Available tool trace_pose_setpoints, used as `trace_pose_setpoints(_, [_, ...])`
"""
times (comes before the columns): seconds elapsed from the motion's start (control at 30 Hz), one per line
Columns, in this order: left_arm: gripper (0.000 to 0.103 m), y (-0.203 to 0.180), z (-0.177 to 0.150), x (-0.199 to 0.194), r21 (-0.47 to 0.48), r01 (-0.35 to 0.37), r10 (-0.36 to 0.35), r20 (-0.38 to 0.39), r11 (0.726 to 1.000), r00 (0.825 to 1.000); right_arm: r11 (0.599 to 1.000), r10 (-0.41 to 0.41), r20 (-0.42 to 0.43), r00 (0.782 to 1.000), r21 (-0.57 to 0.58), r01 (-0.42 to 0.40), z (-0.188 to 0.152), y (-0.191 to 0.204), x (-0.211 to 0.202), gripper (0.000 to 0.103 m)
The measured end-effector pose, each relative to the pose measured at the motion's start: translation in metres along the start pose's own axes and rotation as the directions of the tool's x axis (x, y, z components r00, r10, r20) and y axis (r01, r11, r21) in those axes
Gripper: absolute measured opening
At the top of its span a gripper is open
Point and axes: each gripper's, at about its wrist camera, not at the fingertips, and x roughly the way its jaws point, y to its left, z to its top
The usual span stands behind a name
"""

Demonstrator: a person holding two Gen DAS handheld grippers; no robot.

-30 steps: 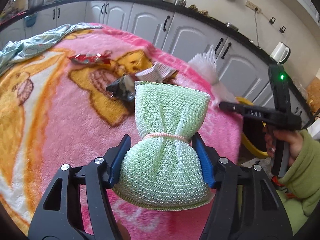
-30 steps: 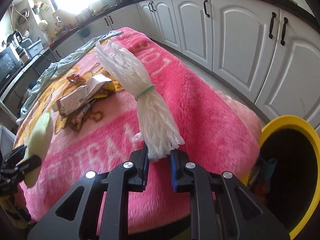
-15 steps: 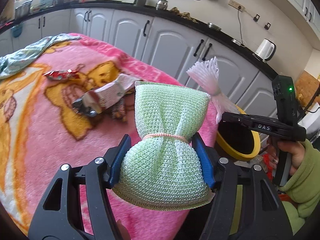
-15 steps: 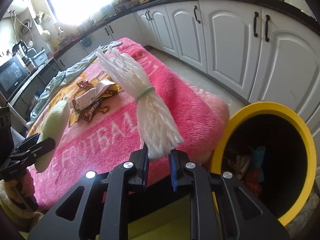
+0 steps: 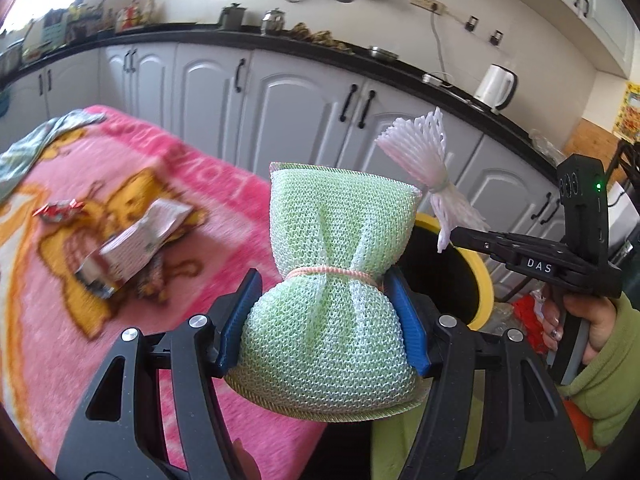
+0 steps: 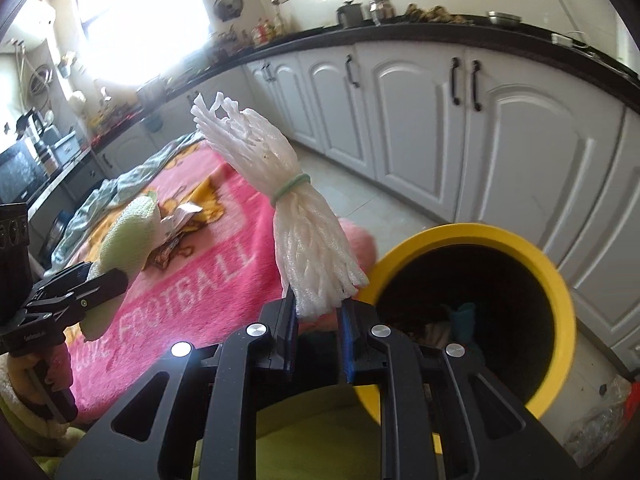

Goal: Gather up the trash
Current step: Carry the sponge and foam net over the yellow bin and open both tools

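wrappers (image 5: 132,244) left on pink blanket (image 5: 60,320) | L gripper (image 5: 324,320) pinching green mesh bundle (image 5: 332,280), not binned | R gripper (image 6: 318,330) clamped on white foam net (image 6: 296,220), beside yellow bin (image 6: 556,276) | bin already holds some trash

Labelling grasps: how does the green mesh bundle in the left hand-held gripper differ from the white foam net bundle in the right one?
The green mesh bundle is fat and knit; the white foam net bundle is slim, with strands splayed at the top. The mesh keeps the left hand-held gripper wide, gripped below its pink band; the right hand-held gripper pinches the net's bottom end nearly shut. Both are tied mid-length and held upright near the yellow bin.
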Motion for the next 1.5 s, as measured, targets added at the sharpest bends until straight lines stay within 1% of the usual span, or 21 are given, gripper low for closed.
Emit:
trace_pose_setpoints(0.1, [0.055,-0.015,0.007,0.005,0.028,0.018,-0.018,0.005,0.999,1.0,0.999,-0.021,0.029,0.999,0.037,0.02,0.0,-0.017,-0.015,0.017])
trace_pose_setpoints(0.33, [0.055,-0.047,0.024,0.02,0.086,0.059,-0.06,0.008,0.995,0.998,0.992,-0.082,0.085,0.993,0.101,0.074,-0.005,-0.045,-0.042,0.017])
trace_pose_setpoints(0.53, [0.055,-0.071,0.034,0.03,0.125,0.087,-0.089,0.015,0.988,0.996,0.983,-0.13,0.103,0.986,0.142,0.115,-0.013,-0.07,-0.056,0.017])
trace_pose_setpoints(0.8, [0.055,-0.1,0.045,0.05,0.159,0.126,-0.129,0.008,0.979,0.992,0.969,-0.204,0.13,0.97,0.168,0.181,-0.022,-0.088,-0.067,0.017])
trace_pose_setpoints(1.03, [0.055,-0.121,0.046,0.077,0.176,0.158,-0.156,-0.026,0.972,0.987,0.952,-0.237,0.118,0.964,0.227,0.207,-0.031,-0.11,-0.068,0.017])
trace_pose_setpoints(1.37, [0.057,-0.139,0.04,0.128,0.188,0.18,-0.163,-0.102,0.965,0.981,0.93,-0.255,0.047,0.966,0.284,0.232,-0.044,-0.132,-0.049,0.017])
trace_pose_setpoints(1.47, [0.059,-0.139,0.039,0.142,0.174,0.189,-0.17,-0.12,0.966,0.978,0.924,-0.257,0.028,0.966,0.301,0.237,-0.046,-0.137,-0.044,0.022])
trace_pose_setpoints(1.5, [0.061,-0.138,0.039,0.145,0.169,0.192,-0.173,-0.121,0.967,0.977,0.92,-0.26,0.019,0.965,0.309,0.242,-0.048,-0.139,-0.041,0.028])
